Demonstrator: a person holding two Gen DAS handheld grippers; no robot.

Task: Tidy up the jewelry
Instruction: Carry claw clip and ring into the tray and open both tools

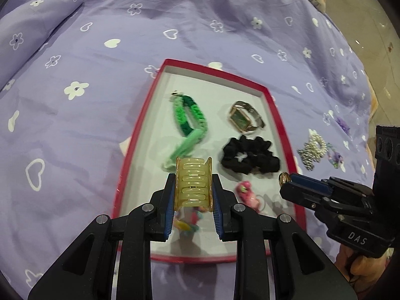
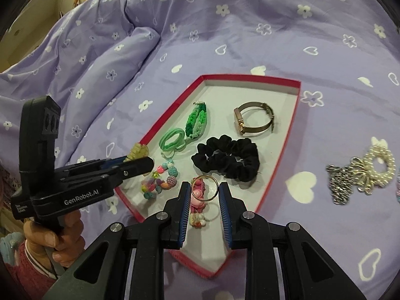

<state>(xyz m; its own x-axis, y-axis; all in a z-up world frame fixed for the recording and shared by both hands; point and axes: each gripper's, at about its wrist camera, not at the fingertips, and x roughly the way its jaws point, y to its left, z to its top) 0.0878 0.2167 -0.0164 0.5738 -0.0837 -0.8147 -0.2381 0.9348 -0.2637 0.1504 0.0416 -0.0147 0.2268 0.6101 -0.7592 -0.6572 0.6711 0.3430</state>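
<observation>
left gripper [image 1: 193,187] is clamped on a yellow translucent hair claw clip [image 1: 193,183] over the red-rimmed tray [image 1: 275,115]. right gripper [image 2: 203,187] pinches a thin gold ring [image 2: 203,186] above the tray's near end. green braided bracelet [image 1: 191,117], watch [image 1: 246,117] and black scrunchie [image 1: 250,155] lie inside; pearl pieces [image 2: 375,170] sit on the purple bedsheet [image 1: 100,75] beside it.

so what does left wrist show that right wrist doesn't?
Left wrist only: the yellow hair claw full on between the left gripper pads, and the watch's green face.

Right wrist only: the gold ring clearly, clamped in the right gripper; the colourful bead bracelet unobstructed; the hand holding the left gripper.

Both: red tray, green braided bracelet, watch, black scrunchie, pink charm, pearl and silver pieces on the purple sheet.
</observation>
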